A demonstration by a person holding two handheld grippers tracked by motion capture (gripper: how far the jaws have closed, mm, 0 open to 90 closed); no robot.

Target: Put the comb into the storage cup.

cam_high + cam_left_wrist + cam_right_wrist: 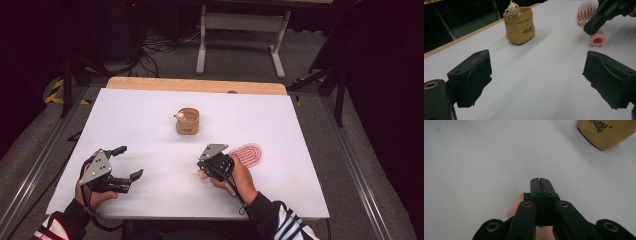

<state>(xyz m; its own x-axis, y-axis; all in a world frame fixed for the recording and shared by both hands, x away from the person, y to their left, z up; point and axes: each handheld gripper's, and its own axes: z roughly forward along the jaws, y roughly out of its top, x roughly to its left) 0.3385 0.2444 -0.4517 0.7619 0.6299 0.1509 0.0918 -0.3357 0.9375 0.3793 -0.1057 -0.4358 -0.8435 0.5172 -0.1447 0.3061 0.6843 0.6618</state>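
High view. White bench (150,130) fills mid-frame, with a wooden strip along its far edge. Tan pouch-shaped cup (187,121) stands just above frame centre, a small bear figure (179,116) at its rim. Pink hairbrush (247,153) lies right of centre, bristles up, its handle running toward the lower left beneath the right tongs (204,169). Right hand (239,175) grips these tongs from the lower right; the pink handle end shows just beside the tongs' tip. Left tongs (127,162) sit at lower left, held by the left hand (95,192), jaws spread wide, nothing between them.

Left gripper view. Own left tongs (537,75): both black jaws well apart, only bare bench between them. Cup (519,25) upright at upper centre, dark lettering on its side, bear figure (512,9) peeking over the rim. Upper right: right tongs (594,28) come down onto the hollow pink handle (597,38); bristle head of the hairbrush (586,11) lies behind.

Right gripper view. Right tongs (540,182) clenched, jaws pressed together with no gap visible. Pink handle (515,207) lies beneath the jaws at lower centre; whether the jaws pinch it cannot be told. Cup (607,132) at upper right, cropped by the frame.
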